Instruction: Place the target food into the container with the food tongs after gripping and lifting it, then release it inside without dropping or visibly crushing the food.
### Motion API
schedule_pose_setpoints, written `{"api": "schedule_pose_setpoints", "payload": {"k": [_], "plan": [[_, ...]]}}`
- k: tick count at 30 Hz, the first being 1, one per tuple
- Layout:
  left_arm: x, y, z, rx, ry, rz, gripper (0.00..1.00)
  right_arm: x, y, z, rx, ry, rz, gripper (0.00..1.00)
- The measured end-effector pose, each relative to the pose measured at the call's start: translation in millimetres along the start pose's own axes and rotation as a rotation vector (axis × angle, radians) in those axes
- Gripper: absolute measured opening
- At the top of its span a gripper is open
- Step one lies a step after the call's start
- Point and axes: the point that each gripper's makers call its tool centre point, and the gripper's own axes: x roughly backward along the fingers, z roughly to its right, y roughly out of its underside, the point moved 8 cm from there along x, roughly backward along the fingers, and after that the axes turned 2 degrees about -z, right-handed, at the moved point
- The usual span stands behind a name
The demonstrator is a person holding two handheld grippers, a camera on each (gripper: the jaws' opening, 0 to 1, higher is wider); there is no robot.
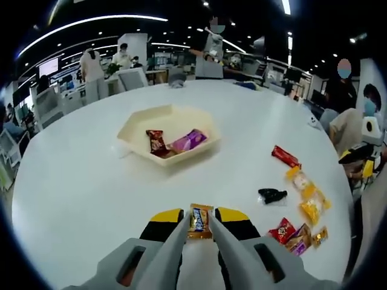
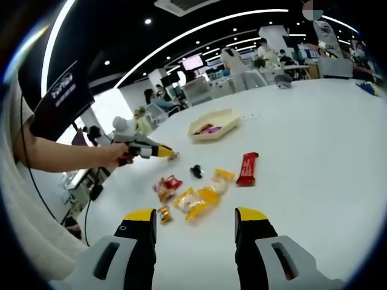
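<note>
Grey food tongs [image 1: 181,241] sit between the yellow-tipped jaws of my left gripper [image 1: 199,215], which is shut on them. Their tips pinch a small orange snack packet with a blue label [image 1: 199,220] low over the white table [image 1: 78,187]; I cannot tell whether it touches the table. Farther ahead lies the cream hexagonal tray [image 1: 136,124], holding a brown packet [image 1: 156,142] and a purple packet [image 1: 188,141]. In the right gripper view a hand holds the left gripper [image 2: 142,148] short of the tray [image 2: 227,115]. My right gripper [image 2: 195,220] stands open and holds nothing.
Loose snacks lie to the right of the tongs: a red bar [image 1: 285,156], yellow packets [image 1: 309,199], a black item [image 1: 272,195] and a red packet [image 1: 282,230]. The same pile [image 2: 202,196] lies just ahead of my right gripper. People stand and sit around the table's far edges.
</note>
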Motion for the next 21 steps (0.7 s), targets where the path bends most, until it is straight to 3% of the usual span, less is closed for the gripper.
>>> {"api": "schedule_pose_setpoints", "payload": {"k": [10,21], "plan": [[7,-12.5,4.2,0.014,-0.004,0.042,0.18,4,0.9,1,-0.007,0.003,0.018,0.53],[4,-39.2,9.1,0.005,-0.005,0.088,0.18,9,1.7,3,-0.009,0.0,0.027,0.53]]}}
